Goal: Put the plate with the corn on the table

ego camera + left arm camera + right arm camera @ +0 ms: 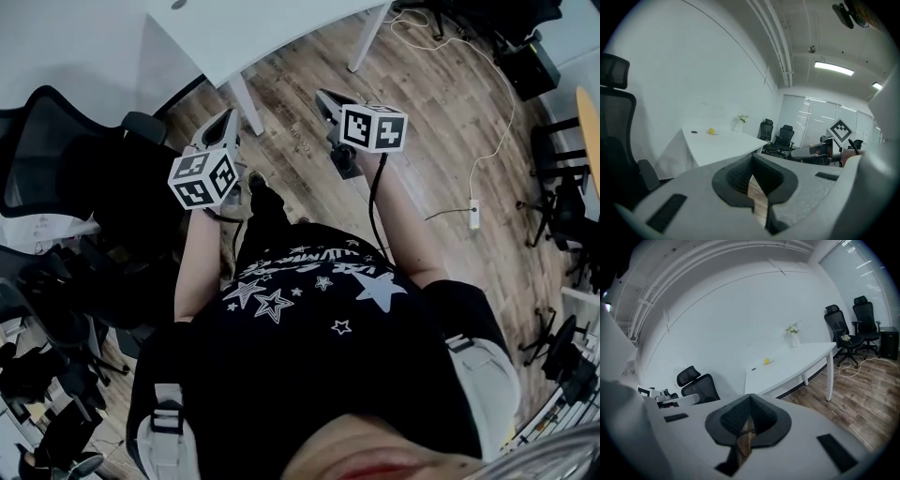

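While hovering above wood floor [441, 122], left tool [228, 117]: clenched, empty
Right tool [323, 97]: clenched, empty
Plate with corn [767, 362]: on white counter [801, 359], mid-frame, right gripper view

Quick count: 1 white table [797, 364], 1 plate w/ corn [767, 362], 1 vase [793, 339]. 2 black office chairs [836, 324] by the windows, +1 more chair [696, 383] nearer. 1 power strip [473, 214].

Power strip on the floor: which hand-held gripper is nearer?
Right. The right hand-held gripper sits toward the power strip; the left hand-held gripper is farther, on the other side.
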A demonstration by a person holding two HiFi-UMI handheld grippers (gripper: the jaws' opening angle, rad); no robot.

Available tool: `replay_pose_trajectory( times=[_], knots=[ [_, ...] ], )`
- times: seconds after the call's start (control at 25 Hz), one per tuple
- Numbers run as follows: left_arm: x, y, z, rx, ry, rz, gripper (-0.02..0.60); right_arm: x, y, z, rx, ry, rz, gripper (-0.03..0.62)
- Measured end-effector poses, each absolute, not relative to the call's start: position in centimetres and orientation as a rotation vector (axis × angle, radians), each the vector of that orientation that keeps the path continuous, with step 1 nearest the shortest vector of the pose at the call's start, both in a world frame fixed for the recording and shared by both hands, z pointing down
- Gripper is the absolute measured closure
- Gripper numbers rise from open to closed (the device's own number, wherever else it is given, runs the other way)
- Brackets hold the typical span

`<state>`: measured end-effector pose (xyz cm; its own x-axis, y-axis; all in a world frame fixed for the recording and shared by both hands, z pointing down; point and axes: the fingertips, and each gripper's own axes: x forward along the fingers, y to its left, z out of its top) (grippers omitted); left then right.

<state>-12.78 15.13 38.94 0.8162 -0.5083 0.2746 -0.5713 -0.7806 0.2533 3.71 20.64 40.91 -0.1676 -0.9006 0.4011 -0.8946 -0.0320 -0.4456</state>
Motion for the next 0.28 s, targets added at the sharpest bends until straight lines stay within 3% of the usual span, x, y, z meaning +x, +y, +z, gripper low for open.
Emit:
replay_pose_trajectory(
  times=[0.28],
  knots=[
    [-13.09, 14.94, 39.27, 2.671, -0.820, 0.280, 0.575, 3.45, 19.92, 40.63, -2.028, 2.199, -0.973, 0.589]
  ],
)
